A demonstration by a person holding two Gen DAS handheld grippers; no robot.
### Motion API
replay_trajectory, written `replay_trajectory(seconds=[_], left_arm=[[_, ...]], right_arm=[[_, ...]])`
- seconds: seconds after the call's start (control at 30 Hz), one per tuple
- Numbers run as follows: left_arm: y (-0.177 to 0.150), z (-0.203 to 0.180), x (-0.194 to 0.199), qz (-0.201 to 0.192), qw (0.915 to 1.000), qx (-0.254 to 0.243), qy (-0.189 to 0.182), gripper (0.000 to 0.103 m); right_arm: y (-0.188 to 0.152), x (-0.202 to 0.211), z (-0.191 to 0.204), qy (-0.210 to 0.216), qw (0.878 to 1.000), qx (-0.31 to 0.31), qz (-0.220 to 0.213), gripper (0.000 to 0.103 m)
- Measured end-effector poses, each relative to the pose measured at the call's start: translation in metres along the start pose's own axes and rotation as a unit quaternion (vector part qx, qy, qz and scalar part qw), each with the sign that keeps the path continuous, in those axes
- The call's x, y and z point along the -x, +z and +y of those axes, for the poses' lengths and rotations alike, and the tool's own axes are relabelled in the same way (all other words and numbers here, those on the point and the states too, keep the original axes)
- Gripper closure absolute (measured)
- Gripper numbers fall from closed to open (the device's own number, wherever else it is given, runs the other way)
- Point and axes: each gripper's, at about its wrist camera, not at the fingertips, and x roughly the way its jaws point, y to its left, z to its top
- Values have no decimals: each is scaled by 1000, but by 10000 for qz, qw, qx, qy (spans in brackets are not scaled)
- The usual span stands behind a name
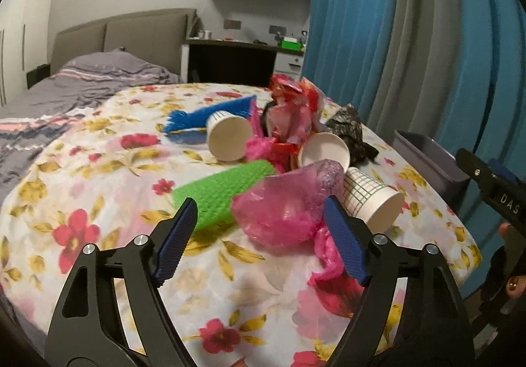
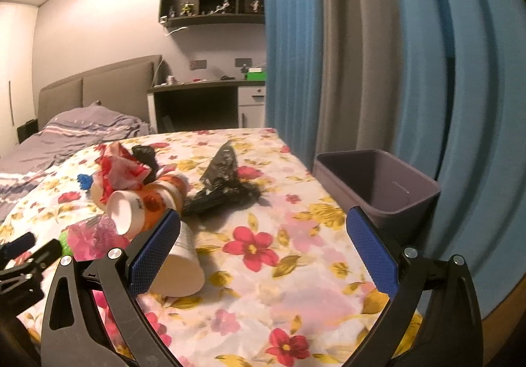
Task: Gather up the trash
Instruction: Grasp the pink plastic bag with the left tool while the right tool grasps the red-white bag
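Note:
Trash lies piled on a floral sheet (image 1: 98, 176): a pink plastic bag (image 1: 282, 206), a green ribbed piece (image 1: 220, 192), several paper cups such as a grid-print one (image 1: 371, 199), a red wrapper (image 1: 296, 104), a blue brush-like item (image 1: 203, 120) and a black bag (image 1: 350, 127). My left gripper (image 1: 261, 219) is open, its jaws on either side of the pink bag, just short of it. My right gripper (image 2: 263, 235) is open and empty above the sheet; a white cup (image 2: 180, 268) lies by its left finger. The black bag (image 2: 223, 179) lies ahead.
A grey-purple bin (image 2: 378, 183) stands at the table's right edge, against blue and grey curtains (image 2: 394, 71); it also shows in the left wrist view (image 1: 427, 159). A bed with grey bedding (image 1: 82, 84) lies behind left. A desk (image 1: 243, 48) and wall shelves stand beyond.

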Motion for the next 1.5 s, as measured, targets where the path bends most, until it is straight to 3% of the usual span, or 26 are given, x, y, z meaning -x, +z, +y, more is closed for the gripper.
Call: replay_trajectory(seconds=[0.17,0.37,0.43,0.6,0.87,1.13,1.27,1.5], left_arm=[[7,-9,-20,124,9989,-426,-138,27],[4,4,-45,652,9963,-134,-536,49],[0,5,-49,741,9953,-121,-604,69],[-3,8,-47,742,9943,15,-765,103],[9,17,-6,160,9971,197,-724,103],[34,66,33,-480,9968,633,-46,103],[32,88,35,-526,9945,878,224,103],[27,109,37,-548,9918,1111,324,103]], right_arm=[[-3,-5,5,127,9999,40,74,5],[-2,-9,14,332,9993,138,56,5],[-1,-12,18,437,9989,171,65,5],[3,-15,31,712,9972,226,72,6],[11,-22,57,1018,9941,365,24,9],[13,-37,100,1492,9868,603,158,13],[1,-41,123,1869,9783,797,396,18],[-22,-37,147,2395,9618,1126,696,27]])
